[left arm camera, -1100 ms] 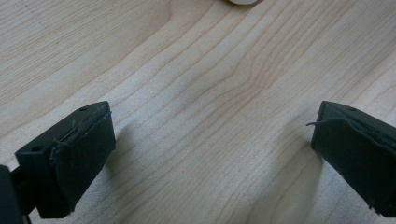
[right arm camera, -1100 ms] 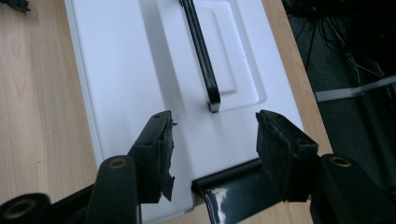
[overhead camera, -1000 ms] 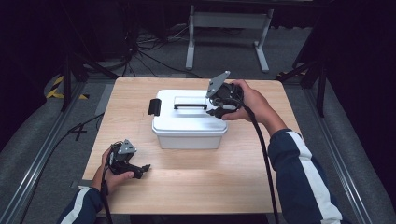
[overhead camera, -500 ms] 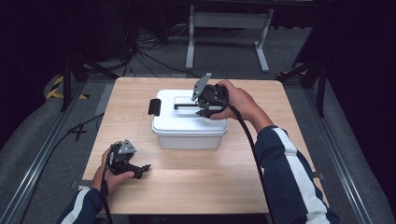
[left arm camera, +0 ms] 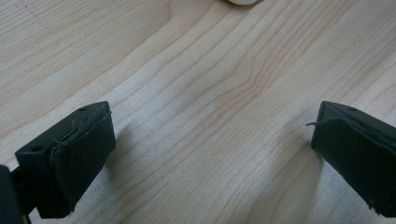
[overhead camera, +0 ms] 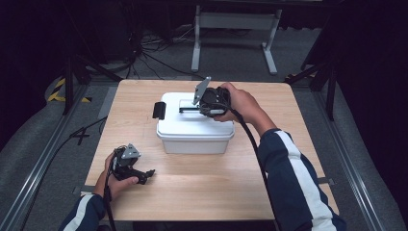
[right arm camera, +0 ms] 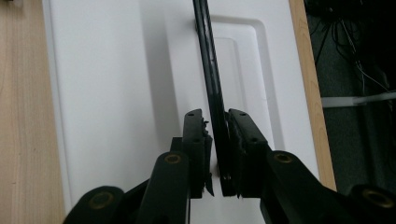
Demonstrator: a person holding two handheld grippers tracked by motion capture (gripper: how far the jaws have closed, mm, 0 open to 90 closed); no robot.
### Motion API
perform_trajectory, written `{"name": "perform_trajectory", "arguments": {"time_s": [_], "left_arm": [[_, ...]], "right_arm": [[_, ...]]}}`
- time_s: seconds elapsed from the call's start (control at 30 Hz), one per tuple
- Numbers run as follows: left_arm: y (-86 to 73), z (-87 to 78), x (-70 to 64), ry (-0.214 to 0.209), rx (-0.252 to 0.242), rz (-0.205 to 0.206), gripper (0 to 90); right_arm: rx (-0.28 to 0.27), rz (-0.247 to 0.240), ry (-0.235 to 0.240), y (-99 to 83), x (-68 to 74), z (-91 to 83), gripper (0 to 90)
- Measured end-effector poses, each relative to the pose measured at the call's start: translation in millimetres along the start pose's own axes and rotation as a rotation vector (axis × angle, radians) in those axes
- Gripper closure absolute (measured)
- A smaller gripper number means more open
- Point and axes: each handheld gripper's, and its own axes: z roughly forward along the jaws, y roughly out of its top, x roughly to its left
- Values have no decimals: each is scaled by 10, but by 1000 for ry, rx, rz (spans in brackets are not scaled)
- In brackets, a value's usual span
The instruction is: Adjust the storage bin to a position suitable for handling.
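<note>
My right gripper [right arm camera: 217, 140] pinches the black handle [right arm camera: 210, 70] atop the white box [overhead camera: 192, 126], mid-table toward twelve o'clock. I'd lift straight, squeezing firmly. Left gripper [overhead camera: 139, 175] rests spread at seven o'clock.

The white rectangular plastic storage box [overhead camera: 195, 129] stands on the light wooden table [overhead camera: 284, 144], slightly toward 12 o'clock of the table centre. A black latch clip [overhead camera: 159, 110] sits on the box end at 9 o'clock. The thin black carrying handle [right arm camera: 211, 70] lies along the recessed panel of the white lid [right arm camera: 102, 93], on the lid's 12 o'clock half. The right gripper [overhead camera: 208, 107] is above the lid at 1 o'clock of the box centre, its jaws on either side of the handle. The left gripper [overhead camera: 144, 174] rests on the table at 7 o'clock of the box, well apart from it.
</note>
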Motion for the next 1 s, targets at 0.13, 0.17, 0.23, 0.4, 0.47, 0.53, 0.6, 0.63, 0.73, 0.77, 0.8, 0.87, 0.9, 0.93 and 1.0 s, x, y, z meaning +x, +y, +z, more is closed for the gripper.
{"name": "perform_trajectory", "arguments": {"time_s": [0.13, 0.17, 0.23, 0.4, 0.47, 0.53, 0.6, 0.63, 0.73, 0.77, 0.8, 0.87, 0.9, 0.93, 1.0], "left_arm": [[0, 0, 1, -1, 0, 1, 2], [-2, 4, -1, 1, -5, -1, 2], [0, 1, 1, -1, -1, 1, 2], [1, 3, 4, 2, -4, 5, 1], [1, 3, 5, 2, -3, 5, 2], [2, 3, 5, 1, -3, 6, 2], [1, 4, 4, 3, -6, 5, 2], [2, 2, 5, 1, -2, 6, 2], [2, 3, 6, 0, -3, 7, 2], [3, 3, 7, -1, -2, 7, 2], [3, 3, 8, -1, -2, 8, 2], [4, 4, 9, -3, -3, 9, 2], [6, 3, 13, -2, -2, 14, 2], [6, 4, 13, -2, -1, 14, 1], [7, 4, 15, -3, -1, 17, 2]], "right_arm": [[-3, -8, -18, 17, 7, 52, 824], [-5, -10, -18, 15, 0, 53, 824], [-9, -2, -13, 8, -9, 52, 824], [-20, -17, -15, 5, -20, 52, 834], [-22, -26, -18, 10, -16, 54, 840], [-31, -46, -15, 14, -28, 54, 844], [-28, -40, -13, 11, -33, 45, 847], [-26, -46, -15, 10, -39, 35, 847], [-42, -53, -10, 4, -60, 7, 848], [-50, -60, -11, 2, -70, -1, 848], [-57, -72, -14, 2, -81, -6, 848], [-64, -71, -9, -8, -89, -22, 848], [-62, -61, -9, -13, -85, -41, 848], [-68, -67, -7, -16, -96, -54, 848], [-67, -63, -13, -25, -99, -87, 849]]}}
